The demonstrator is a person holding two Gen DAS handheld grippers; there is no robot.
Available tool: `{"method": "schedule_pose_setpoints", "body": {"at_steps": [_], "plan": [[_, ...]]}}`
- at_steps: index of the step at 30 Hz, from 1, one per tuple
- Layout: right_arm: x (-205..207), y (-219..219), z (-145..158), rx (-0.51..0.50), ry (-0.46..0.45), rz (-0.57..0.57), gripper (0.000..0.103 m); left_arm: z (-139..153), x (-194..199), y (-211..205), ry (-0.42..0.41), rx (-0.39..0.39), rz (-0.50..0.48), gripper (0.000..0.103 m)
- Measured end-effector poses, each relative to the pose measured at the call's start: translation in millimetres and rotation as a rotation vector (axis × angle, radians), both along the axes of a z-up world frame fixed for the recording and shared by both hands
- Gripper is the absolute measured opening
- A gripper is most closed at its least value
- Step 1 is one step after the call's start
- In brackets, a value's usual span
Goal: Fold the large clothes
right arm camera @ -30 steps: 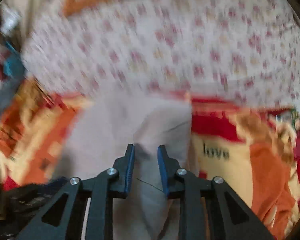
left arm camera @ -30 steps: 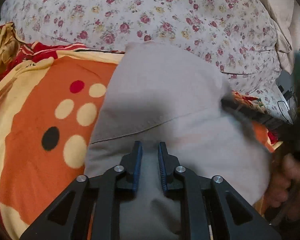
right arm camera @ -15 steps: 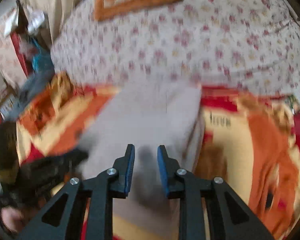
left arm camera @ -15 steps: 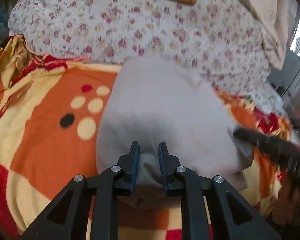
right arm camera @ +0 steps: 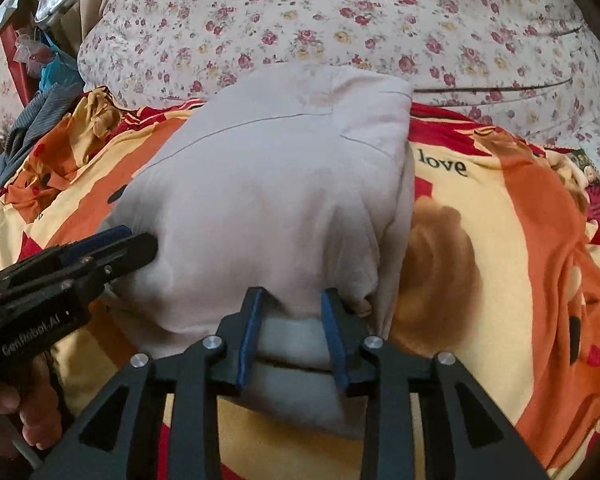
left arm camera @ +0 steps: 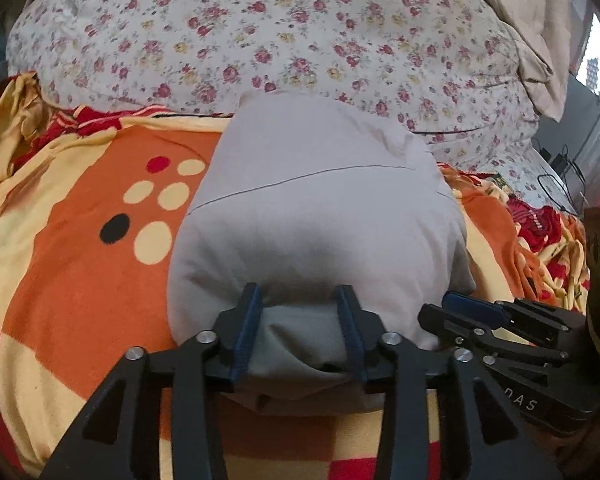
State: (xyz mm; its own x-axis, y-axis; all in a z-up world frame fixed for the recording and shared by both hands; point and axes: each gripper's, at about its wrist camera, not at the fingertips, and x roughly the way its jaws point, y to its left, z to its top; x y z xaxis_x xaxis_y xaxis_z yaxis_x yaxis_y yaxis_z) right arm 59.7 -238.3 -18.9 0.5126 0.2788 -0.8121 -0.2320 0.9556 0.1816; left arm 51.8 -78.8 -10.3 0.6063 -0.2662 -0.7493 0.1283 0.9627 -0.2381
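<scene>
A grey garment [left arm camera: 320, 200] lies folded in a thick bundle on an orange, yellow and red blanket [left arm camera: 80, 260]. Its near edge sits between the jaws of my left gripper [left arm camera: 298, 292]. Those jaws are opening and the pads stand off the cloth. In the right wrist view the same garment [right arm camera: 268, 168] has its near right edge between the jaws of my right gripper [right arm camera: 293, 294]. These are opening too, with the fabric loose between them. Each gripper shows in the other's view: the right gripper [left arm camera: 472, 308] and the left gripper [right arm camera: 116, 240] both rest at the bundle's sides.
A floral quilt [left arm camera: 260, 32] rises behind the garment. The blanket [right arm camera: 500, 240] spreads to the right with the word "love" on it. Crumpled clothes [right arm camera: 40, 112] pile at the far left. Cables [left arm camera: 560, 176] lie at the far right. A hand [right arm camera: 4, 412] holds the left gripper.
Both grippers drew back to the garment's near edge with the cloth, laying it into a bundle. Both pairs of jaws, nearly shut before, now stand wider apart.
</scene>
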Motion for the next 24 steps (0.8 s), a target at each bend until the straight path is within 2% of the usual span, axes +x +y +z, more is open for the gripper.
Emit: {"method": "schedule_pose_setpoints", "body": {"at_steps": [4, 8, 10, 12, 21, 24], "plan": [[-2.3, 2.3, 2.1, -0.02, -0.009, 0.019, 0.036, 1.2, 0.0, -3.5, -0.015, 0.01, -0.012, 0.045], [-3.4, 1.2, 4.1, -0.011, -0.026, 0.006, 0.038, 1.3, 2.1, -0.6, -0.005, -0.026, -0.011, 0.049], [-2.5, 2.0, 4.1, -0.009, -0.023, 0.006, 0.04, 1.5, 2.6, 0.3, 0.001, -0.045, -0.007, 0.051], [-1.0, 3.1, 3.5, 0.001, -0.008, 0.021, 0.048, 1.3, 2.3, -0.3, 0.005, -0.053, -0.005, 0.052], [1.7, 8.2, 2.4, -0.004, 0.013, 0.037, 0.058, 1.1, 3.0, -1.5, 0.012, -0.067, -0.002, 0.055], [0.5, 8.0, 2.1, 0.001, 0.001, 0.033, 0.059, 0.9, 3.6, -2.7, 0.014, -0.067, -0.007, 0.06]]}}
